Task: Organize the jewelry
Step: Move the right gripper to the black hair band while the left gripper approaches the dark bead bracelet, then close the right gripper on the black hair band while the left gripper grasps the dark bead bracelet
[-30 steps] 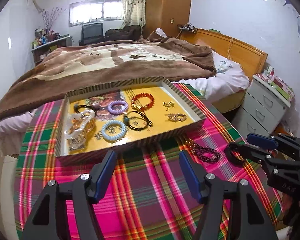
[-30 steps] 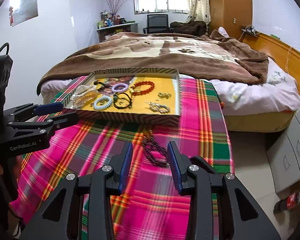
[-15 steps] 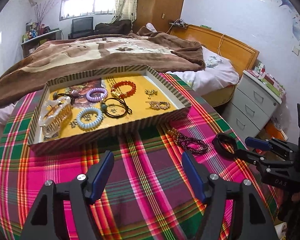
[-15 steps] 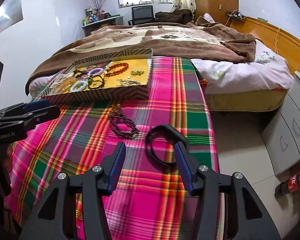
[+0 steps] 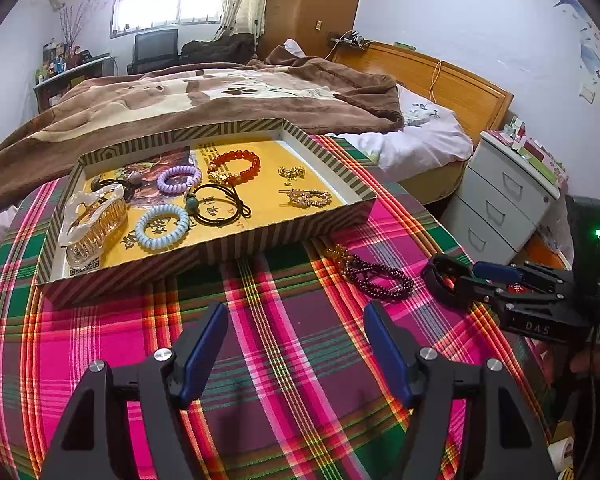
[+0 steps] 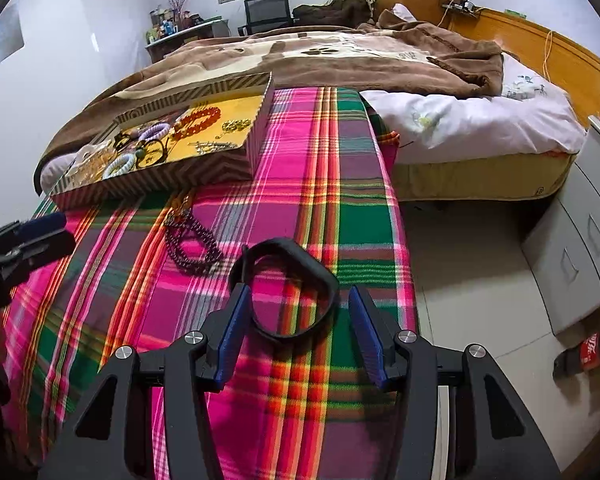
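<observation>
The right gripper [image 6: 296, 332] has its jaws spread wide on either side of a black wristband [image 6: 288, 288], which lies flat on the plaid-covered counter [image 6: 332, 168]. The left blue pad looks to be at or just beside the band's edge; the right pad stands apart from it. At about 10 o'clock from the band, near it on the cloth, lies a dark purple beaded necklace [image 6: 194, 246] with a few amber beads at its far end.

The left gripper [image 5: 296, 354] hovers over bare plaid cloth with its jaws spread and nothing between them. At 12 o'clock from it sits a shallow striped tray [image 5: 220, 250] with a yellow floor. The tray holds a clear claw hair clip [image 5: 92, 220], a pale blue coil hair tie [image 5: 162, 226], a lilac coil hair tie [image 5: 179, 179], a black elastic with a bead [image 5: 216, 208], a red bead bracelet [image 5: 236, 166] and two small gold pieces — all lying loose, mostly apart.

Beyond the counter is a bed with a brown blanket [image 5: 220, 96].
</observation>
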The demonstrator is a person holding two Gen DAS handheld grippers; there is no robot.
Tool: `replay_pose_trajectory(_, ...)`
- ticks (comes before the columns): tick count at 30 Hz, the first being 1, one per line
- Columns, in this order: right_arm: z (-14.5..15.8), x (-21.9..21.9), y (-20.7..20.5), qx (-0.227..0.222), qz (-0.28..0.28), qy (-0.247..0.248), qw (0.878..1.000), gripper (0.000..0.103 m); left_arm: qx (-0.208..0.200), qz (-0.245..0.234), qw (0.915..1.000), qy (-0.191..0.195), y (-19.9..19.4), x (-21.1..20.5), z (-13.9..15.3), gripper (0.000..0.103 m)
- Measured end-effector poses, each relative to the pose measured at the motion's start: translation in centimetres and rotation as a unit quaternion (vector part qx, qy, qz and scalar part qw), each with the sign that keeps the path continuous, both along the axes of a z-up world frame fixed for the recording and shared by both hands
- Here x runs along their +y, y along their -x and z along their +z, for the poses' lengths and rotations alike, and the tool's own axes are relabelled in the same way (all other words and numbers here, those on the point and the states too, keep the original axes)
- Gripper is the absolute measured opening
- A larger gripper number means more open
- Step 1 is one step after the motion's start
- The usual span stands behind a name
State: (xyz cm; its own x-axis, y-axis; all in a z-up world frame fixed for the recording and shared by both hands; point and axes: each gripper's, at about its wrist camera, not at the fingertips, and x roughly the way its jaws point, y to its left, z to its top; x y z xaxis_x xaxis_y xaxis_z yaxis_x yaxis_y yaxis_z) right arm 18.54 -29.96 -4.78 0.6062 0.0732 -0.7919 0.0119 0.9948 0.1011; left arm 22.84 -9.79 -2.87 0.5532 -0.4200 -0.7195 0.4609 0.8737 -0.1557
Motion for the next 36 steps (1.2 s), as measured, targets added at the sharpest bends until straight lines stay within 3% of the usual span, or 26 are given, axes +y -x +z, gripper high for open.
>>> replay_pose_trajectory(18,-0.8,-0.4,-0.6,0.019,-0.032,-0.001,0.999,0.051,0.003,-0.009,0.9998,-0.015,-0.3,-1.4,-0.8,0.07)
replay_pose_trajectory(25,-0.9,0.0,-0.3,0.017,-0.032,0.017,0.999,0.027,-0.018,-0.017,0.9986,-0.046,0.1,-3.0,-0.8,0.07)
replay_pose_trajectory(31,-0.8,-0.2,0.0,0.015,-0.031,0.014,0.999,0.013,-0.025,-0.027,0.998,-0.051,0.0,-4.3,-0.4,0.07)
replay_pose_trajectory(36,-0.8,-0.5,0.3,0.007,-0.033,0.0,0.999,0.012,-0.029,-0.028,0.9973,-0.062,-0.4,-5.2,-0.6,0.07)
